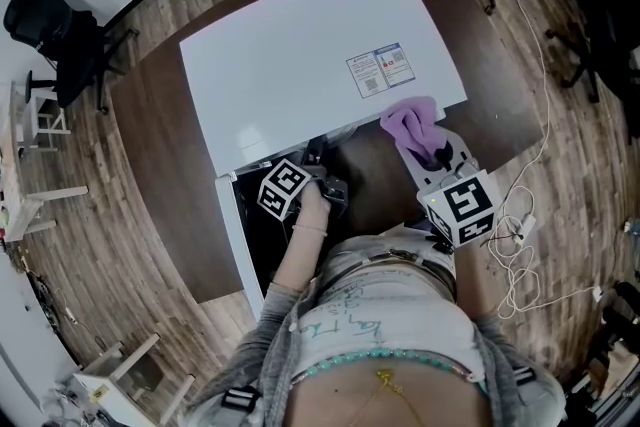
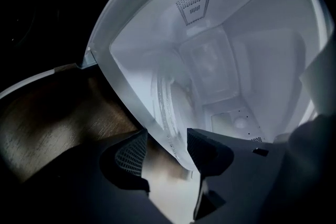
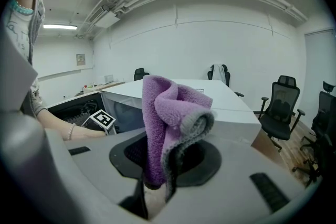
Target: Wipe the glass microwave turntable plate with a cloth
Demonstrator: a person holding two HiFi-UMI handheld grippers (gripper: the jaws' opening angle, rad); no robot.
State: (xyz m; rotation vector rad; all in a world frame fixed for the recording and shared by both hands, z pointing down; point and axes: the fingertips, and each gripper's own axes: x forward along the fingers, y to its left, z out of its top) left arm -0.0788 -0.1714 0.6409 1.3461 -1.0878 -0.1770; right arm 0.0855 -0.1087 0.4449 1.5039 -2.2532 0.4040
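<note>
Left gripper (image 2: pixel 169 153) was aimed into the open microwave (image 1: pixel 300 55), sloping down toward the cavity floor. Jaws were spread wide. The near rim of the glass turntable plate (image 2: pixel 167 107) was seen running into the gap between them, with no pad seen pressing on it. The plate was sitting inside the cavity, not yet lifted out. The wide spread was judged as a set-up to take the rim, since the plate is hard to wipe in there. The camera was rolled, so the cavity floor and plate appeared edge-on at the picture's left side.

Right gripper (image 3: pixel 163 157) was clamped on the purple cloth (image 3: pixel 168 113). The cloth was bunched and folded over, standing up out of the jaws, so a padded fold was left free for wiping. It was held off to the right of the opening, above the table (image 1: pixel 160 115) and apart from the plate, judged as waiting clear of the left hand.

Microwave door (image 1: pixel 232 235) was swung open toward the person, leaving the mouth free. The left forearm (image 1: pixel 295 260) was stretched forward into the opening, wrist low. The right gripper was drawn in close to the body and tilted gently down.

Wiping was not started; no contact between cloth and plate was seen.
</note>
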